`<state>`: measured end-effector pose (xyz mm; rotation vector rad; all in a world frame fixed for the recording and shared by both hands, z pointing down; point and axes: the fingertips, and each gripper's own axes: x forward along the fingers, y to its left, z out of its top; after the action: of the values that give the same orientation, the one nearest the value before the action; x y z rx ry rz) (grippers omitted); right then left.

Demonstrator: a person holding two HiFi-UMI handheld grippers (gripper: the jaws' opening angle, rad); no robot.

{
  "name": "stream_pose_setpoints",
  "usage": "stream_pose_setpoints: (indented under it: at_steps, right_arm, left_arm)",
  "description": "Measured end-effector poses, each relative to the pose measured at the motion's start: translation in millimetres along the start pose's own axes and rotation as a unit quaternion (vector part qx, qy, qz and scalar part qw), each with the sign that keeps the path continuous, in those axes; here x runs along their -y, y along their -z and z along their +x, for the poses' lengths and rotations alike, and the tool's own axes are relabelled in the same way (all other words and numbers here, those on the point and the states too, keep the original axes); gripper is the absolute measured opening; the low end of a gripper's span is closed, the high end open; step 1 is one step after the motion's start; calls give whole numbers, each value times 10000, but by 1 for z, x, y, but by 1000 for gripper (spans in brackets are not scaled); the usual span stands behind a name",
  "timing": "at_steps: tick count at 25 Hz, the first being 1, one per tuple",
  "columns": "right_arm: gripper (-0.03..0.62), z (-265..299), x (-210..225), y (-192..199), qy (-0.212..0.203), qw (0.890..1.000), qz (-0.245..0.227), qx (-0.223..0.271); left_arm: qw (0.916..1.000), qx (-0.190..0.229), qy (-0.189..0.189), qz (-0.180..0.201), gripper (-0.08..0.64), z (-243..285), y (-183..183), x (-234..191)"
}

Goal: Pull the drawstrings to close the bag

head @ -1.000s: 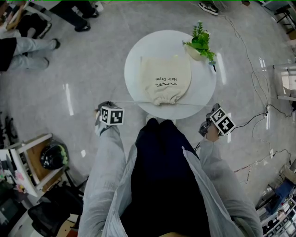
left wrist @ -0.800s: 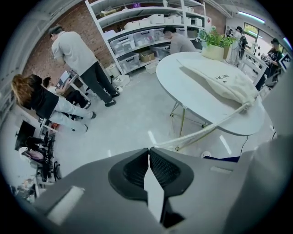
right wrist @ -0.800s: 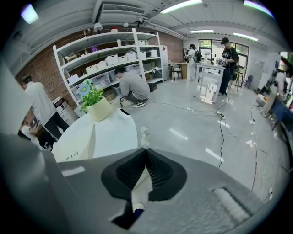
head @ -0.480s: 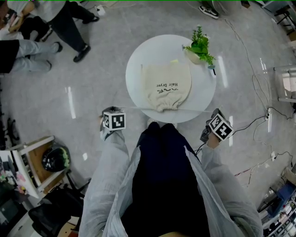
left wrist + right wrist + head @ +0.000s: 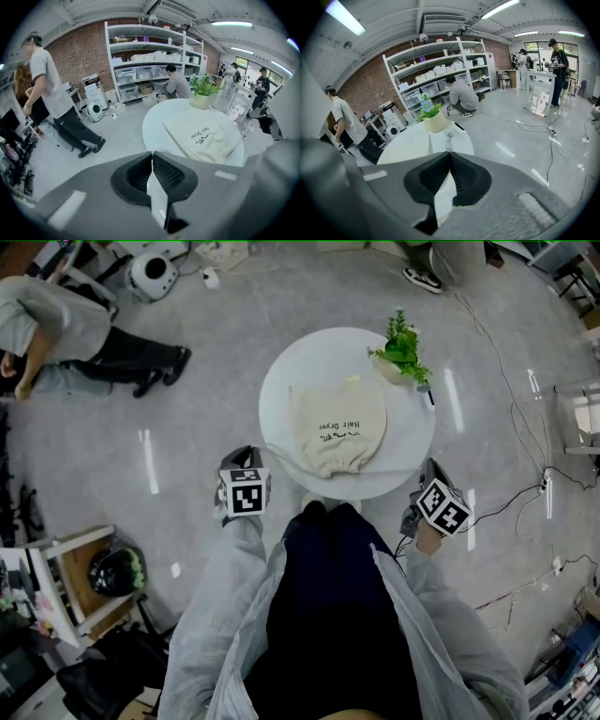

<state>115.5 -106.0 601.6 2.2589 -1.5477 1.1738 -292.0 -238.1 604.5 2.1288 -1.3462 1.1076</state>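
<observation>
A cream drawstring bag with dark print lies on the round white table, its gathered mouth toward me. My left gripper is off the table's near-left edge, shut on the left drawstring, which curves slack. Just past the near-right edge my right gripper is shut on the right drawstring. In the left gripper view the jaws pinch a white strip, with the bag beyond them. The right gripper view shows the jaws closed on a white strip too.
A potted plant stands at the table's far right edge. People sit and stand at the upper left. Cables trail over the floor on the right. A wooden rack with a helmet is at my lower left.
My left gripper has moved right, toward the table, and its drawstring has gone from taut to slack. The right gripper has stayed nearly in place. People at the upper left have shifted.
</observation>
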Motion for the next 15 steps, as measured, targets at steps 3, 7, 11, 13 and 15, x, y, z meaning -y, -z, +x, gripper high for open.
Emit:
stream_pose_setpoints:
  at_steps: [3, 7, 11, 13, 15]
  right_arm:
    - [14, -4, -35, -13, -522, 9984, -180, 149]
    - [14, -6, -80, -19, -1215, 9912, -508, 152]
    - [14, -1, -116, -14, -1701, 9823, -786, 35]
    - [14, 3, -129, -11, -1830, 9788, -921, -14]
    - [14, 9, -137, -7, -1891, 9762, -1062, -73]
  left_arm:
    - [9985, 287, 447, -107, 29, -5, -21, 26]
    - [9904, 573, 1147, -511, 31, -8, -45, 62]
    - [9813, 698, 1646, -711, 31, -9, -58, 94]
    - [9776, 721, 1818, -782, 31, -8, -62, 106]
    - [9741, 723, 1964, -855, 31, -6, -63, 117]
